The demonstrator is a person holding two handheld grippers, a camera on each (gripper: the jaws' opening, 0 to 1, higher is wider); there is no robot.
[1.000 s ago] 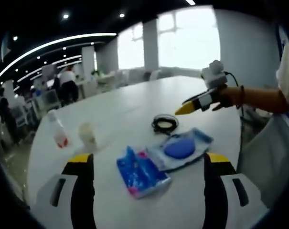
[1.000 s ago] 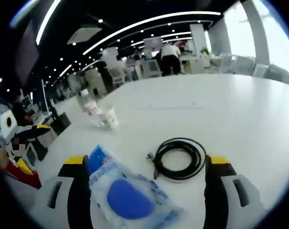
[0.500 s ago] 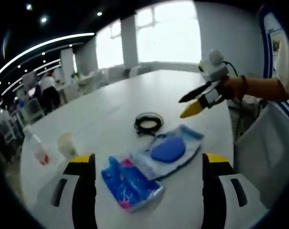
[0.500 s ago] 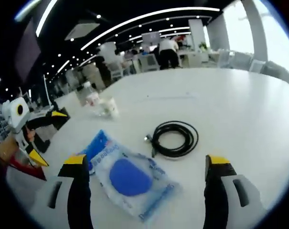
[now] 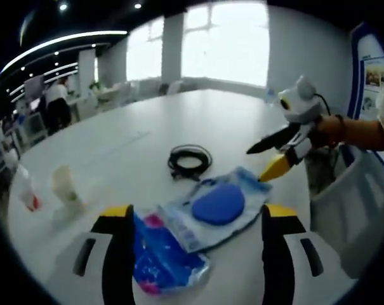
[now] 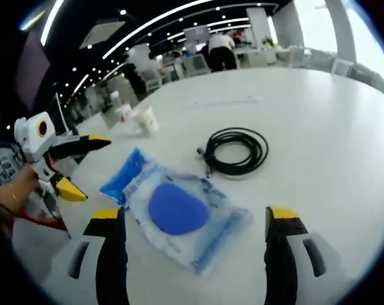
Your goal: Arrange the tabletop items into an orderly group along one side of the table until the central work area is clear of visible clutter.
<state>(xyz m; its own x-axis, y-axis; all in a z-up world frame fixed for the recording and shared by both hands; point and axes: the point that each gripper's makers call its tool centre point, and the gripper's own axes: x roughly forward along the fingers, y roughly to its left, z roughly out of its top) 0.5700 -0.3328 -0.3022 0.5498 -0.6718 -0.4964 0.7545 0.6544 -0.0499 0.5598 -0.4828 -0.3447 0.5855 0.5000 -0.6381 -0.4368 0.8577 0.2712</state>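
You are closing in on the clear pouch with the blue disc (image 6: 179,213), lying on the counter (image 6: 318,127) between your right hand-held gripper (image 6: 192,238)'s wide jaws; next, lower and pinch it. Your left hand-held gripper (image 5: 190,232), also wide, is straddling the blue packet (image 5: 160,257). Both have come nearer than a second ago.

left claw (image 5: 190,223) open over clear pouch (image 5: 215,206) | blue packet (image 5: 161,259) beneath | black cable (image 5: 189,161) beyond
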